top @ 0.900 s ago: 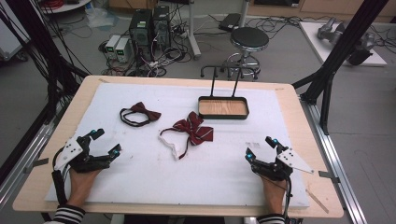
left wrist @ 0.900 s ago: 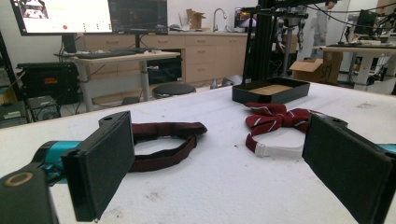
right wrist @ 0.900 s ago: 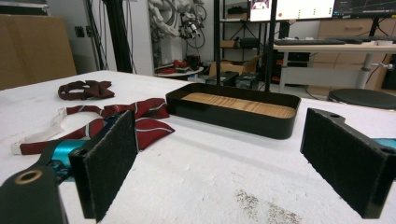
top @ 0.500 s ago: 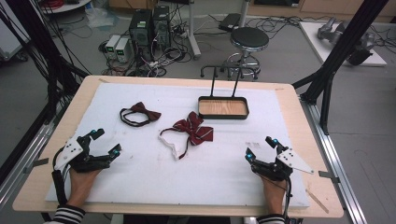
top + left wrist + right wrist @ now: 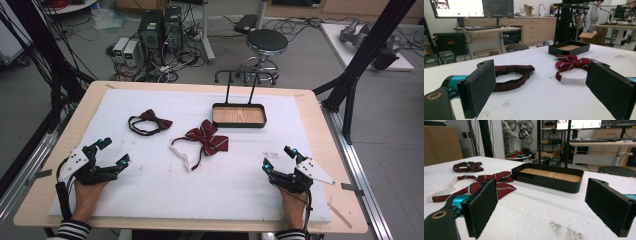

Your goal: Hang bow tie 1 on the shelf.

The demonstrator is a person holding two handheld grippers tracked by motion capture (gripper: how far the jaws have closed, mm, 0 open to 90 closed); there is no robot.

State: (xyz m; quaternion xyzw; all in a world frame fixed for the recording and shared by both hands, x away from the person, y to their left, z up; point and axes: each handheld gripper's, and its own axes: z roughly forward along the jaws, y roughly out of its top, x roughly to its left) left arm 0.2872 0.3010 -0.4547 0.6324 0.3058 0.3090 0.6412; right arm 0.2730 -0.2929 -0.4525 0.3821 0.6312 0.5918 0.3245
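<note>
Two bow ties, dark one left of striped one, lie mid-table on the white pad. Tray at far side, empty; nothing moved yet. Left gripper and right gripper rest near the front edge, jaws apart, holding nothing.

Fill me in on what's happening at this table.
A person rests a gripper in each hand on the white mat, both open and empty. The left gripper sits near the dark maroon bow tie; the right gripper sits nearer the striped red bow tie. The black wooden-bottomed tray beyond holds nothing.
</note>
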